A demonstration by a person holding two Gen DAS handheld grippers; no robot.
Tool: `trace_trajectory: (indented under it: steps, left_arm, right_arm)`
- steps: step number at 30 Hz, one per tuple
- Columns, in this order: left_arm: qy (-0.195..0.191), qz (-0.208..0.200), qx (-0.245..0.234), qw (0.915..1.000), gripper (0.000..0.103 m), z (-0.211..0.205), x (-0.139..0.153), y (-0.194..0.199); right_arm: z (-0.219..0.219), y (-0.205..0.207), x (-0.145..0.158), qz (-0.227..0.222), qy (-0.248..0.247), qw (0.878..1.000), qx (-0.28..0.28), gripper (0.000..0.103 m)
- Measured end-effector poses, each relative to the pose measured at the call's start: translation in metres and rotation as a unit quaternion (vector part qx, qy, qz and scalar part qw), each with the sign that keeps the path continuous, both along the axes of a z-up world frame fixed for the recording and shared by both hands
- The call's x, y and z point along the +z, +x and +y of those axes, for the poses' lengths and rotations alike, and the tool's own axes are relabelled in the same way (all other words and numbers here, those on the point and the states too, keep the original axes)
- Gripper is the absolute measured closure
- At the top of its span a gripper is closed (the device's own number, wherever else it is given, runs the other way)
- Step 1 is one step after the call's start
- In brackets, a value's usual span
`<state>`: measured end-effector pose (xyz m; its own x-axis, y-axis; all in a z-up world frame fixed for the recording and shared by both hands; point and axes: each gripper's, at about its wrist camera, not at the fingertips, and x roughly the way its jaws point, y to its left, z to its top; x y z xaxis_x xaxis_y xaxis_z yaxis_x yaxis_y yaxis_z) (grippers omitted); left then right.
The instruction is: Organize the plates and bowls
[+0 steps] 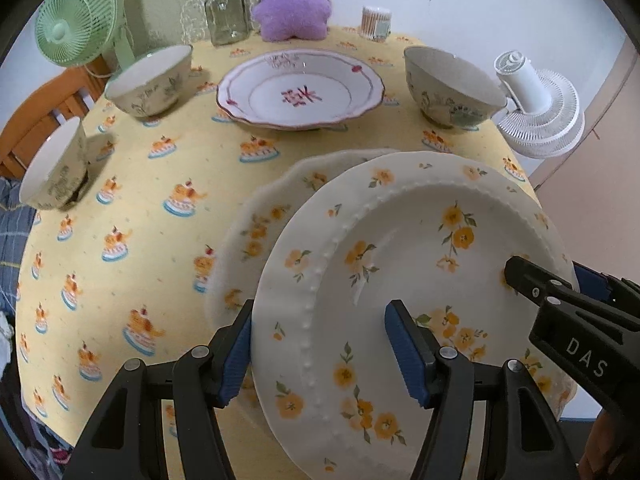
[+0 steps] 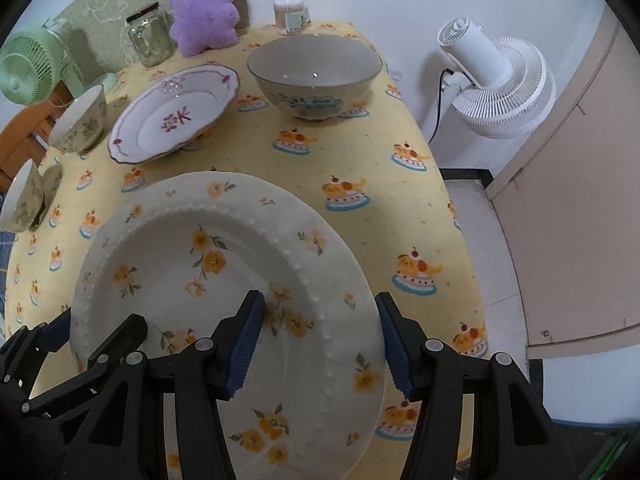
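Observation:
A white plate with yellow flowers (image 1: 400,280) is held tilted above a second, scalloped yellow-flower plate (image 1: 260,216) on the table. My left gripper (image 1: 324,352) straddles the top plate's left rim, its blue pads on either side. My right gripper (image 2: 320,348) straddles the same plate (image 2: 200,264) at its right rim; it also shows in the left wrist view (image 1: 552,292). A white plate with red markings (image 1: 300,88) sits at the middle back. Three floral bowls stand around it: back left (image 1: 150,80), far left (image 1: 56,168), back right (image 1: 448,88).
A green fan (image 1: 80,16), a glass jar (image 1: 226,14), a purple plush (image 1: 294,0) and a cotton-swab box (image 1: 376,20) line the table's back edge. A white fan (image 2: 500,84) stands off the table's right side. The table (image 2: 360,152) has a yellow cloth.

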<state>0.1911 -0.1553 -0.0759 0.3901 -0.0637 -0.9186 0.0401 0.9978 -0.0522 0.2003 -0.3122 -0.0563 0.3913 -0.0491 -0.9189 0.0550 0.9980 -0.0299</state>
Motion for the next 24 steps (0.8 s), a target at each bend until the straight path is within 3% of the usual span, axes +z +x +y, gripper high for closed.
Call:
trace_trajectory:
  steps: [8, 16, 21, 24]
  left_arm:
    - [-0.003, 0.018, 0.038, 0.9991, 0.037, 0.001, -0.013, 0.004]
    - [0.012, 0.013, 0.037, 0.9991, 0.037, 0.000, -0.012, 0.009]
    - [0.044, 0.016, 0.028, 0.9985, 0.037, -0.005, -0.011, 0.010]
    - [0.045, 0.019, 0.030, 0.9984, 0.037, -0.004, -0.010, 0.010]
  right_arm:
    - [-0.001, 0.007, -0.005, 0.001, -0.004, 0.999, 0.033, 0.046]
    - [-0.001, 0.010, -0.009, 0.004, 0.001, 0.999, 0.034, 0.046]
    - [-0.001, 0.010, -0.012, 0.006, -0.002, 1.000, 0.027, 0.055]
    - [0.000, 0.009, -0.011, 0.002, -0.004, 1.000, 0.027, 0.055]
